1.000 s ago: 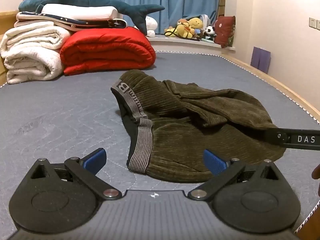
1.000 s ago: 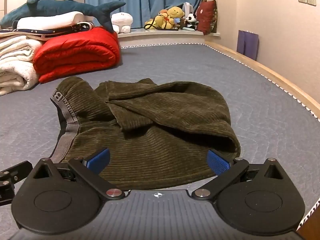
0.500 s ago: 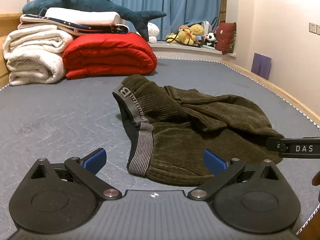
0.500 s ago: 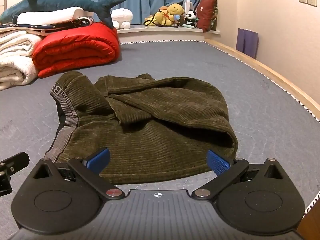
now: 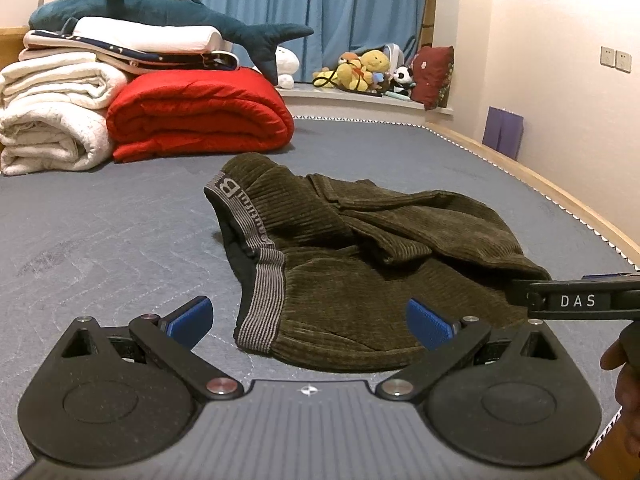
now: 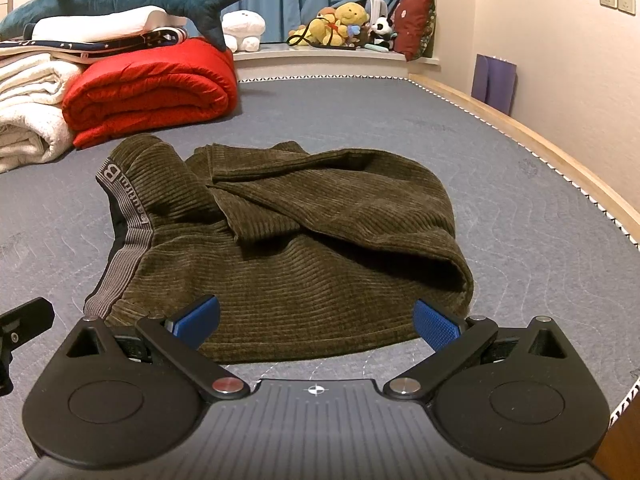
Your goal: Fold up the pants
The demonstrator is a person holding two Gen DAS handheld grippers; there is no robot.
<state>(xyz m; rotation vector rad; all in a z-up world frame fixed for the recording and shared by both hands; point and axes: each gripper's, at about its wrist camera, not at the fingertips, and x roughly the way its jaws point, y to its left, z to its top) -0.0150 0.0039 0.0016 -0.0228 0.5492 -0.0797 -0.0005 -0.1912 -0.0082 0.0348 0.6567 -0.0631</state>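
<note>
Olive corduroy pants (image 6: pixel 280 240) lie crumpled near a red quilt (image 6: pixel 152 88); both grippers' jaws gape empty.

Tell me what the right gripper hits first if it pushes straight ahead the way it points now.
Most likely the near hem of the green pants. The right gripper is open and aimed at that edge, low over the grey mat. Its height is hard to judge.

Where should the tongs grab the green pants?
Probably the striped grey waistband of the pants, coming from the near side with the open left tongs. It forms a firm, raised edge at the near left corner, while the rest lies bunched.
</note>
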